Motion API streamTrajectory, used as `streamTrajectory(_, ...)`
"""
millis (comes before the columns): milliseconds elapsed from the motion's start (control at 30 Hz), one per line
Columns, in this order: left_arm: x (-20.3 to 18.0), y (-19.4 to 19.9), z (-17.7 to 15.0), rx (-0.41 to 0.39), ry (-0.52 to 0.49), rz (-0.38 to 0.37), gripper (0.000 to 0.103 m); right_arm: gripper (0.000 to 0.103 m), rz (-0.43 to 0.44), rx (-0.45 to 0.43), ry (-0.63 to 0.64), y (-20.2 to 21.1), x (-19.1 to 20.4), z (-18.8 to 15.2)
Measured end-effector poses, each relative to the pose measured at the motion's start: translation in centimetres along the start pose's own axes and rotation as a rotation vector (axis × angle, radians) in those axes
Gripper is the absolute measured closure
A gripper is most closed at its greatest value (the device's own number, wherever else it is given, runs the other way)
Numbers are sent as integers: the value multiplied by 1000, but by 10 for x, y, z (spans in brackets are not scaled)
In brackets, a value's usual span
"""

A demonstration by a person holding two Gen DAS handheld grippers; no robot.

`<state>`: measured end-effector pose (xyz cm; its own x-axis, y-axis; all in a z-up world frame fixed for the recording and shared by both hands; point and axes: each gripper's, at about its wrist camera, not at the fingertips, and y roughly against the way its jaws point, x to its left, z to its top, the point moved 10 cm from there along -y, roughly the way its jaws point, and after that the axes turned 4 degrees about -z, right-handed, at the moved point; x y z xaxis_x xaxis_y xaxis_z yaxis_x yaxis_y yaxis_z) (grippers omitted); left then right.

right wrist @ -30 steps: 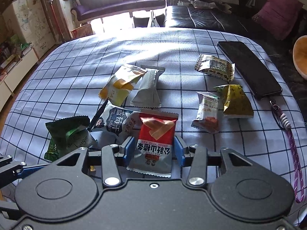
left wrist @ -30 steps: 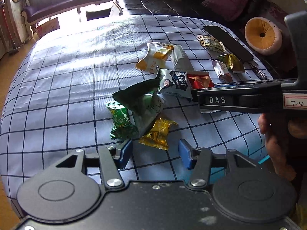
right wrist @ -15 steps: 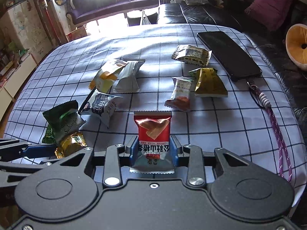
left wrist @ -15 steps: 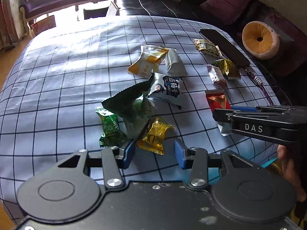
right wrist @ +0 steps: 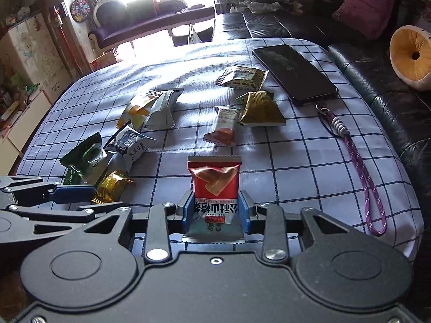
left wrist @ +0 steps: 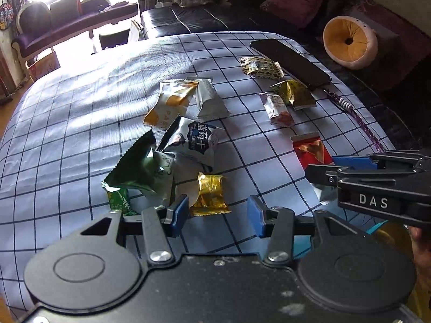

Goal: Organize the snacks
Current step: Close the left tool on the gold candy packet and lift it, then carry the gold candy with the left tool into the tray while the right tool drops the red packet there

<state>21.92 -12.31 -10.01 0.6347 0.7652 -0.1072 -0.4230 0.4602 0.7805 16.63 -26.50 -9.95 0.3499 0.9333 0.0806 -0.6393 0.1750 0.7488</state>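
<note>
- Right gripper (right wrist: 215, 212): jaws clenched on the lower half of the red packet (right wrist: 215, 188). The packet stands upright between the blue pads (right wrist: 245, 214), its top edge clear of them.
- In the left wrist view, the red packet (left wrist: 312, 152) sits at the tip of the right gripper (left wrist: 334, 167), over the near right part of the bench (left wrist: 67, 123), which carries a blue checked cloth.
- Left gripper (left wrist: 216, 212): jaws released, nothing between the pads (left wrist: 179, 211). The gold candy (left wrist: 210, 195) lies just ahead of the gap, nearer the left pad.
- Relative to the gold candy: the green bag (left wrist: 140, 169) is just to its left, with a small green candy (left wrist: 120, 202) partly under that bag; the white-and-navy packet (left wrist: 194, 142) lies just behind it.
- Farther behind the gold candy: a yellow-white packet (left wrist: 169, 102) and a grey packet (left wrist: 208, 99), touching side by side.
- Behind and right of the gold candy, well apart from it: a small white-orange packet (left wrist: 277, 107), an olive packet (left wrist: 293, 94) and a patterned packet (left wrist: 260, 66).
- A black phone (left wrist: 289, 62) lies beyond the olive packet, with a purple lanyard (right wrist: 363, 172) trailing from its near end.
</note>
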Motion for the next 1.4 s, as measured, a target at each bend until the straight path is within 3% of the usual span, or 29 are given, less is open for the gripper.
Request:
streamTrajectory(133, 1, -7, 9, -3, 9, 10, 46, 60, 12, 1, -12, 2, -4, -3)
streamTrajectory(267, 0, -21, 9, 45, 15, 19, 46, 60, 22, 4, -29, 4, -9, -6)
streamTrajectory(533, -3, -27, 9, 66, -22, 54, 47, 60, 17, -3, -37, 7, -14, -9)
streamTrajectory(600, -2, -26, 10, 67, -26, 61, 52, 60, 21, -9, -37, 10, -13, -9)
streamTrajectory(667, 0, -26, 11, 56, -27, 67, 73, 60, 24, -14, -37, 13, -13, -8)
streamTrajectory(733, 3, -24, 12, 58, -17, 74, 84, 60, 24, -20, -35, 16, -12, -7)
streamTrajectory(833, 6, -19, 14, 61, 41, 62, 84, 60, 17, -34, -26, 26, -11, -4)
streamTrajectory(933, 6, -4, 17, 44, 81, 52, 84, 60, 10, -61, -14, 41, -9, -1)
streamTrajectory(1133, 0, 54, 17, -20, 63, 103, 84, 60, 28, -113, 4, 83, 0, 1)
streamTrajectory(1400, -12, 138, -19, -59, 65, 107, 84, 60, 73, -126, 16, 132, 11, -21)
